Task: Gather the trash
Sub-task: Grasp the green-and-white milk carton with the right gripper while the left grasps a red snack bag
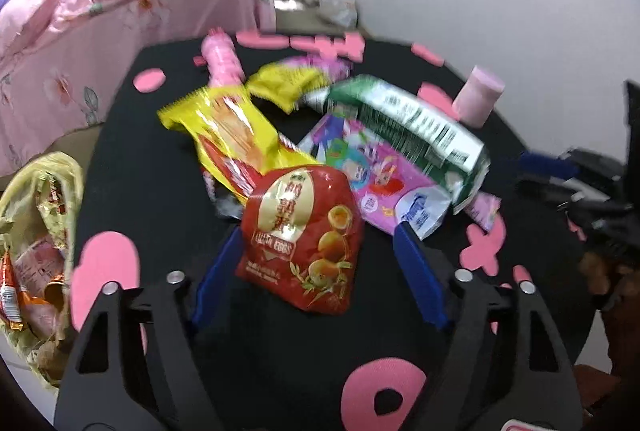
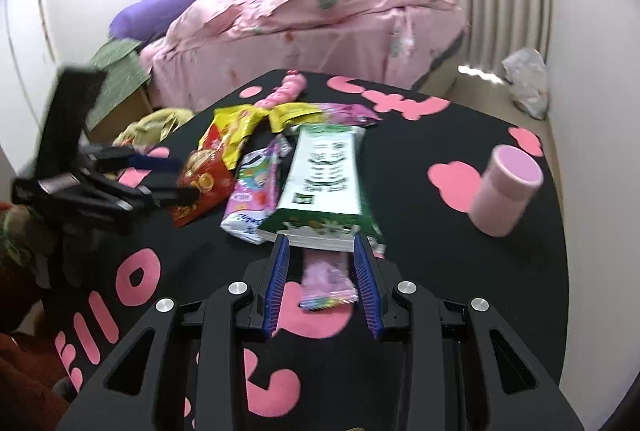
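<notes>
Presently: wrappers heaped on black round table (image 1: pixel 120 159).
Left gripper (image 1: pixel 318 245) spread around red glossy egg-snack pouch (image 1: pixel 302 239), unpinched; right gripper (image 2: pixel 320 245) parted, green-white carton (image 2: pixel 326 183) at twelve o'clock.

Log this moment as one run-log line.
task: collect trash | left tongs: open around red pouch | right tongs: open over pink wrapper | bin bag: part-filled

Both wrist cams close, downward; wrappers (image 1: pixel 304 159) shared, blurry.
</notes>
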